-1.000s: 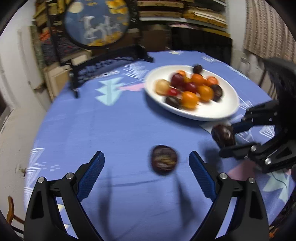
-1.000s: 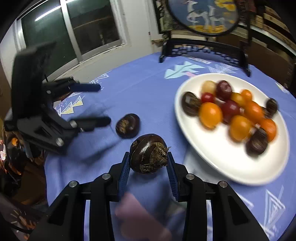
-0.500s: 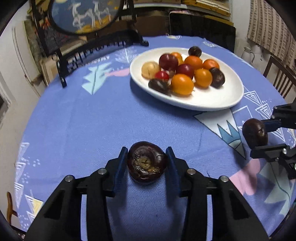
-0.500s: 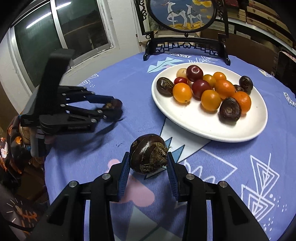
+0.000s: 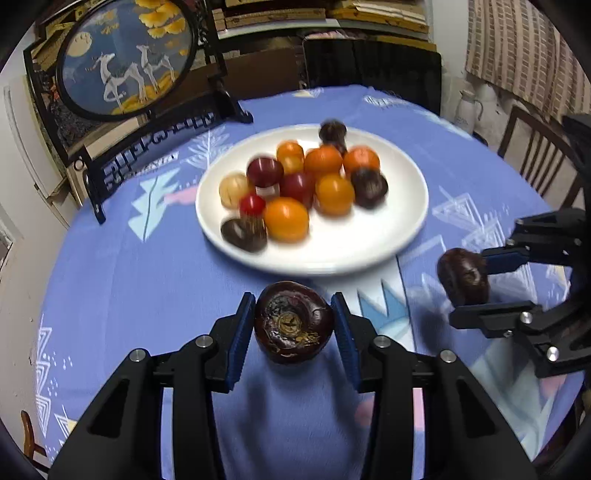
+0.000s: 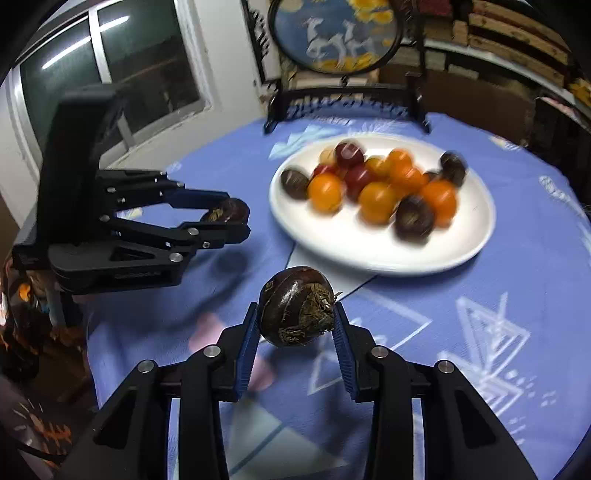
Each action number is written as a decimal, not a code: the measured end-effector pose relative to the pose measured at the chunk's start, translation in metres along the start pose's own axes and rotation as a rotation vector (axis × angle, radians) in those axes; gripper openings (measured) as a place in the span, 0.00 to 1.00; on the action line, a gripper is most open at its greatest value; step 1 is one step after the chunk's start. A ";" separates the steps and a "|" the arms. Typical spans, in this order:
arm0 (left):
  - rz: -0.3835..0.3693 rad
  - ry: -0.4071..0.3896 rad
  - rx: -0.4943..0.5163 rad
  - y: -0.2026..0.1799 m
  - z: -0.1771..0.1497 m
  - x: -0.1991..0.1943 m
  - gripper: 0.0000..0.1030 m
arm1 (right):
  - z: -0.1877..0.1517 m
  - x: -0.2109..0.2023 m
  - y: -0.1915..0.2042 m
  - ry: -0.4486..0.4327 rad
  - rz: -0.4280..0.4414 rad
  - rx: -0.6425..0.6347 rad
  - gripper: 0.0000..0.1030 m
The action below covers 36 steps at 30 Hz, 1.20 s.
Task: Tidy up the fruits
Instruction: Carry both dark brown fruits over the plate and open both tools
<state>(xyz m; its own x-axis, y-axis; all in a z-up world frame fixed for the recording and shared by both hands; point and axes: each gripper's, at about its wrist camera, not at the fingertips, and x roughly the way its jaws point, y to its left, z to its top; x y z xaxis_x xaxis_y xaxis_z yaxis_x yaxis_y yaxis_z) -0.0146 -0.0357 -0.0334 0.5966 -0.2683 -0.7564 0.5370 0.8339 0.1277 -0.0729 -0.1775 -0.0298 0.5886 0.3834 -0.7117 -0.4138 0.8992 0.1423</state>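
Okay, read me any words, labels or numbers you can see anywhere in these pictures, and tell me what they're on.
Nothing is legible.
Carved characters on the black wooden stand of the round deer screen: too blurred to read.
Spines of the stacked books on the shelf: too small to read.
The white plate and blue tablecloth: patterns only, no text.

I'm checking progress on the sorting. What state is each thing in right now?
Left gripper: shut on a dark brown fruit, lifted off the cloth.
Right gripper: shut on another dark fruit, also lifted.
White plate: on the table, holding a pile of orange, red and dark fruits.
Blue tablecloth: spread flat.
Round picture screen: upright on its stand.
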 end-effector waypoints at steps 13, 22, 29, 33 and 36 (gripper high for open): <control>0.106 -0.078 -0.116 0.001 0.088 0.017 0.40 | 0.074 -0.020 -0.047 -0.178 -0.078 0.030 0.38; 0.180 -0.069 -0.133 0.011 0.099 0.046 0.40 | 0.093 0.008 -0.075 -0.161 -0.097 0.071 0.38; 0.181 -0.066 -0.130 0.014 0.105 0.057 0.40 | 0.101 0.023 -0.087 -0.144 -0.105 0.089 0.38; 0.176 -0.060 -0.128 0.013 0.107 0.064 0.40 | 0.108 0.030 -0.092 -0.135 -0.117 0.099 0.38; 0.176 -0.049 -0.131 0.013 0.108 0.070 0.40 | 0.113 0.039 -0.097 -0.125 -0.131 0.110 0.38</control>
<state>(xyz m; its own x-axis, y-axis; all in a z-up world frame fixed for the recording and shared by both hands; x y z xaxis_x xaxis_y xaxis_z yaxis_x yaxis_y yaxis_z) 0.0979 -0.0958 -0.0155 0.7044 -0.1339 -0.6970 0.3418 0.9247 0.1678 0.0686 -0.2259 0.0066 0.7169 0.2787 -0.6390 -0.2540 0.9580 0.1329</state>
